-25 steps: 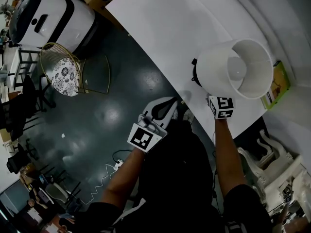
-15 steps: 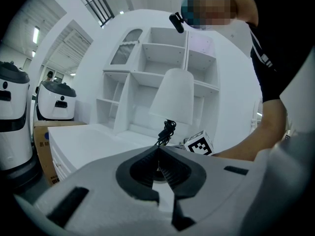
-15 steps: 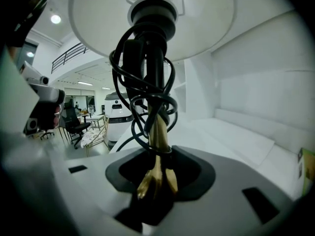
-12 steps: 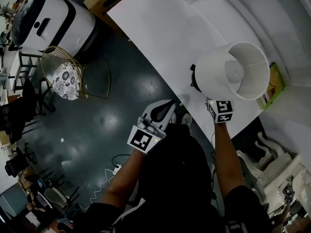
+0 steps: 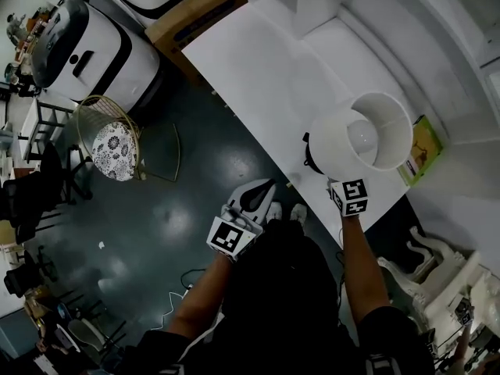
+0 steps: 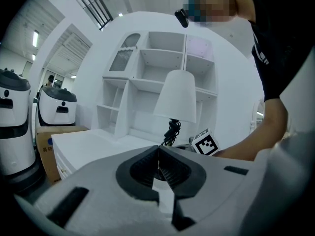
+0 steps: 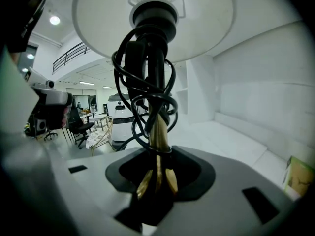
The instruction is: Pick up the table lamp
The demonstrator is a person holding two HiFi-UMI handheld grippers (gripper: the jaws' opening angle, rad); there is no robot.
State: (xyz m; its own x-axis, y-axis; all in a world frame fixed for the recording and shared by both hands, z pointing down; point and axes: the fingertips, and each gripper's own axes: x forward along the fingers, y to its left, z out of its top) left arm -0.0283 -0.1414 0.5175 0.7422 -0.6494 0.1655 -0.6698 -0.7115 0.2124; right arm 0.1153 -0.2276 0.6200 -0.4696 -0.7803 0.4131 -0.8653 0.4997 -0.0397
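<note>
The table lamp (image 5: 361,141) has a white shade, a brass stem (image 7: 157,132) and a black cord (image 7: 142,90) wound round the stem. My right gripper (image 5: 330,178) is shut on the stem just below the cord, holding the lamp upright above the white table's near edge. The shade hides most of its jaws in the head view. In the left gripper view the lamp (image 6: 177,97) and the right gripper's marker cube (image 6: 204,143) show ahead. My left gripper (image 5: 266,187) is shut with nothing in it, over the dark floor beside the table.
The white table (image 5: 258,61) runs diagonally, with a yellow-green book (image 5: 418,148) at its right end. A gold wire chair (image 5: 115,139), a white robot (image 5: 86,41) and a cardboard box (image 5: 195,14) stand to the left. White shelves (image 6: 147,82) rise behind the table.
The head view has shifted and the shade looks smaller and lower in the picture. The lamp stays in my right gripper's hold. The left gripper has barely moved.
</note>
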